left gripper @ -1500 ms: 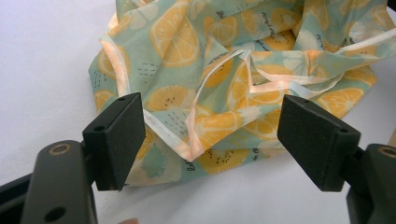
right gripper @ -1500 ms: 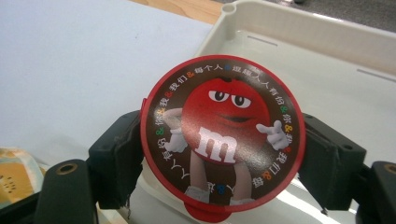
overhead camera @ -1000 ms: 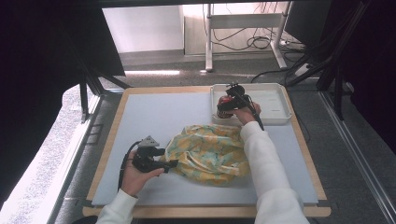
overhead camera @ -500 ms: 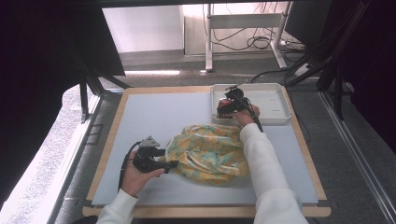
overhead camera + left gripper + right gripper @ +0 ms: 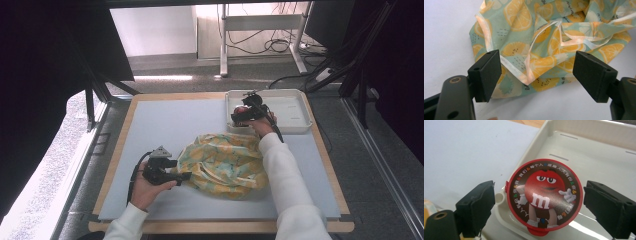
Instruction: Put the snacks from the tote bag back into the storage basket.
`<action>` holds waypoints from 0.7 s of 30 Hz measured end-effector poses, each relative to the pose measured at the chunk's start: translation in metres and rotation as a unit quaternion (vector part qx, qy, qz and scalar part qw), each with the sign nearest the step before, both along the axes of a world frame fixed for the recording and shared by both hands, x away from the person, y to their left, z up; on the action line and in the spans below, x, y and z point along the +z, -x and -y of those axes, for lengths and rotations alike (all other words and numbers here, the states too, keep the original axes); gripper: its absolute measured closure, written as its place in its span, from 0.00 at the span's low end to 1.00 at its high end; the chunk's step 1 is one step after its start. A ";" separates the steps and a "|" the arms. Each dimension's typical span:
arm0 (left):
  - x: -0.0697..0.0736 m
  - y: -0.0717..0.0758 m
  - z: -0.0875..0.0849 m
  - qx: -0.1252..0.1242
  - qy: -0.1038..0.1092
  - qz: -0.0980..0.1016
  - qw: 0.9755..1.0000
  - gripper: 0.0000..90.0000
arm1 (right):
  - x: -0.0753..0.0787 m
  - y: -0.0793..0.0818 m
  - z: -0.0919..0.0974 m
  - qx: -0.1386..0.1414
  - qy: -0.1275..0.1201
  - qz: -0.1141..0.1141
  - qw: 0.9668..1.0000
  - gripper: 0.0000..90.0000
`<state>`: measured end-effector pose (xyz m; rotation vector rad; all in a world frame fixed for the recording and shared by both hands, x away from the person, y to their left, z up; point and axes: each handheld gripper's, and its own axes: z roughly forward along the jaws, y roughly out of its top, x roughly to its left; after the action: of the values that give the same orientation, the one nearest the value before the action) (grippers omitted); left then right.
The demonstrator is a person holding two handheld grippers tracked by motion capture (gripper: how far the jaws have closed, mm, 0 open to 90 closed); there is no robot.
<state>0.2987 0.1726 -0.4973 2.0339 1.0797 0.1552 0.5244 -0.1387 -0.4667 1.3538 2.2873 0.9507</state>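
Note:
A round red candy tub (image 5: 544, 196) with a cartoon lid sits in the near left corner of the white tray (image 5: 586, 152). My right gripper (image 5: 539, 205) straddles it. Its jaws have just been opening, and a gap shows between each pad and the tub. In the high view that gripper (image 5: 235, 119) hovers over the tray (image 5: 292, 107) at the tub (image 5: 241, 109). A crumpled cloth bag (image 5: 225, 162) printed with orange slices lies mid-table. My left gripper (image 5: 186, 176) rests at its left edge. Its jaws (image 5: 536, 75) stand wide open around the bag's hem (image 5: 544, 37) without pressing it.
A pale blue mat (image 5: 175, 120) covers the wood-framed table. The tray stands at the back right. Beyond the table's far edge are a desk frame and cables on the floor.

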 end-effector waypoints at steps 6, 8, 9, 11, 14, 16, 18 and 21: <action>-0.001 -0.001 0.000 0.001 -0.001 -0.002 1.000 0.26 | 0.009 0.008 0.003 0.004 -0.017 0.024 1.000 0.11; -0.001 -0.001 -0.001 0.001 -0.003 -0.002 1.000 0.26 | 0.012 0.011 0.005 0.005 -0.021 0.028 0.999 0.11; -0.001 -0.001 -0.002 0.001 -0.002 -0.002 1.000 0.26 | 0.014 0.013 0.006 0.006 -0.023 0.030 0.999 0.11; 0.000 -0.001 -0.002 0.002 -0.001 -0.001 1.000 0.26 | 0.018 0.018 0.008 0.007 -0.029 0.035 0.999 0.12; 0.000 0.000 -0.003 0.003 -0.001 0.001 1.000 0.26 | 0.024 0.028 0.011 0.014 -0.032 0.042 0.998 0.14; 0.000 0.000 -0.003 0.004 -0.003 0.001 1.000 0.26 | 0.028 0.036 0.012 0.025 -0.034 0.044 0.998 0.14; 0.000 0.001 -0.002 0.004 -0.003 -0.001 1.000 0.26 | 0.032 0.045 0.014 0.036 -0.040 0.049 0.997 0.15; 0.001 0.000 -0.002 0.002 -0.003 0.000 1.000 0.26 | 0.035 0.059 0.017 0.059 -0.053 0.049 0.996 0.16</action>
<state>0.2982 0.1742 -0.4967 2.0364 1.0850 0.1620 0.4651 -0.1560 -0.4318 1.1948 2.2910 1.1651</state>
